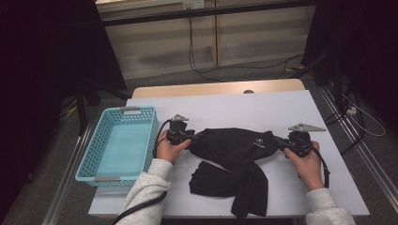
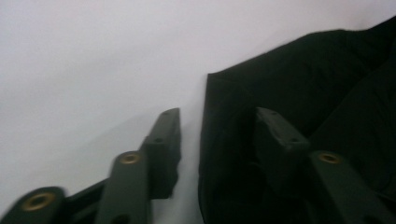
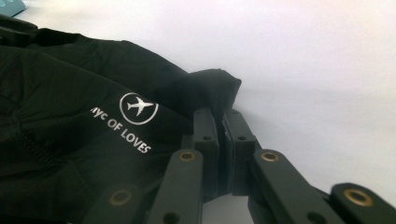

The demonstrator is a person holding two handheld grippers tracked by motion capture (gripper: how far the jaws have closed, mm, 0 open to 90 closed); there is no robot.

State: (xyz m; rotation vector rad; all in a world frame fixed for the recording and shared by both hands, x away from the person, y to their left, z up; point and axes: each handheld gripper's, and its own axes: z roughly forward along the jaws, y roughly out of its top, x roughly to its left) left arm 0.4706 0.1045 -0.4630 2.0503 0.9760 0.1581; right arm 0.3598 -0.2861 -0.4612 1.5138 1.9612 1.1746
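A black garment (image 1: 234,159) lay crumpled across the middle of the white table (image 1: 291,108), to the right of a blue basket (image 1: 119,143). The right tongs (image 3: 219,121) were clenched on a fold at its right end, near a white plane logo (image 3: 138,108). The left tongs (image 2: 217,126) stood released, straddling its left edge, one jaw on the cloth, the other over bare table

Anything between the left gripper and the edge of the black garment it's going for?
Nothing visible. In the left gripper view the left gripper straddles the black garment's edge, jaws apart, with white table beside it.
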